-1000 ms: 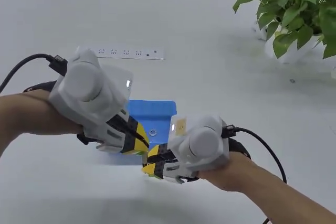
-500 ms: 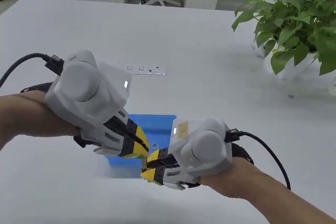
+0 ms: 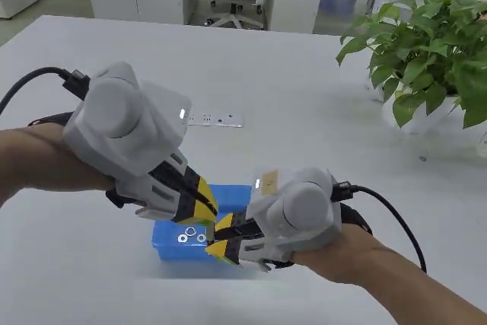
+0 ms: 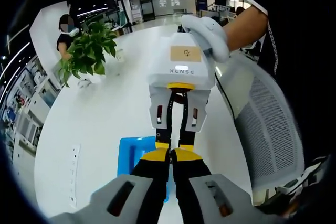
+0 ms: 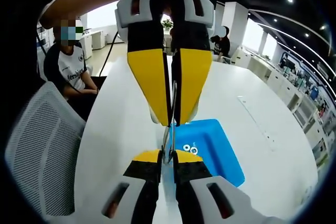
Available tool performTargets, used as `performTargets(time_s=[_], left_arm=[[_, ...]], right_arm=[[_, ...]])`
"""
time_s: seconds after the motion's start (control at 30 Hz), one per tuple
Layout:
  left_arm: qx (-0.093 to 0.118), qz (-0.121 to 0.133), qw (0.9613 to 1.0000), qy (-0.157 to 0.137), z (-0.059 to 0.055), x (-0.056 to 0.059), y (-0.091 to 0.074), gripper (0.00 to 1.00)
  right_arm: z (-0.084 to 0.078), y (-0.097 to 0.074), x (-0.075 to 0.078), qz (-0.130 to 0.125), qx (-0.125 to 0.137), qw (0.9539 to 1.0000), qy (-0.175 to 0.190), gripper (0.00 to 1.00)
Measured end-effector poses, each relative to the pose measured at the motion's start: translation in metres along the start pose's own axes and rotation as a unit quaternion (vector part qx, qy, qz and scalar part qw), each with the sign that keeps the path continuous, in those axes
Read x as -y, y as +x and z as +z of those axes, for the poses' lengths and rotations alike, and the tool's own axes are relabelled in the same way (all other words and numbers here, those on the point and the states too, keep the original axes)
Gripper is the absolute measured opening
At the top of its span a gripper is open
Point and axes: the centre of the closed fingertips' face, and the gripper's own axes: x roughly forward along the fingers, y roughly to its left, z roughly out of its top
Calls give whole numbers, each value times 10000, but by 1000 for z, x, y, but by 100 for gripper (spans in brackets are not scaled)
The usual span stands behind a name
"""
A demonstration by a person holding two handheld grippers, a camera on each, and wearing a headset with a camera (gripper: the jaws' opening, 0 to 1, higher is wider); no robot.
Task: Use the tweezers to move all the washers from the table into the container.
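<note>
– Container (image 3: 232, 197) first: what does it hold?

– It's a shallow blue tray on the white desk (image 3: 319, 112), near the 6 o'clock edge of the head view. Three washers (image 3: 190, 237) lie in it, bunched toward its 7 o'clock corner. The rest of its floor is bare blue.

– How do the washers look?

– They're small silvery rings lying flat and close together. I cannot tell whether they touch.

– And the tweezers (image 5: 169, 137)?

– In the right gripper view they're a thin metal strip, standing over the container's near edge. The right gripper (image 3: 217, 237) is clamped on the lower end, its yellow tips pressed against the metal.

– The left gripper (image 3: 204, 207)?

– It comes in from 12 o'clock in that view, facing the right one tip to tip. Its jaws are narrow, with the tweezers running up between them, so it grips them too.

– Anything else on the desk?

– A power strip (image 3: 215, 119) lies at 12 o'clock from the container, and a potted plant (image 3: 426, 36) stands at 2 o'clock, well apart.
</note>
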Motion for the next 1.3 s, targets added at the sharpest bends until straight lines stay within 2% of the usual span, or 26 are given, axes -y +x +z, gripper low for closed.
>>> performTargets(time_s=[0.2, 0.63, 0.97, 1.3], left_arm=[[17, 64, 10000, 46, 2, -10, -2, 6], [43, 91, 9999, 34, -5, -30, 4, 6], [29, 41, 10000, -34, -19, -43, 19, 6], [-18, -63, 9999, -145, -35, -52, 35, 6]], right_arm=[[3, 0, 11, -42, 2, 10000, -60, 10], [-4, 7, 31, -40, -30, 10000, -50, 10], [-20, 20, 42, 21, -107, 9999, 35, 10], [-37, 34, 48, 143, -165, 9996, 155, 10]])
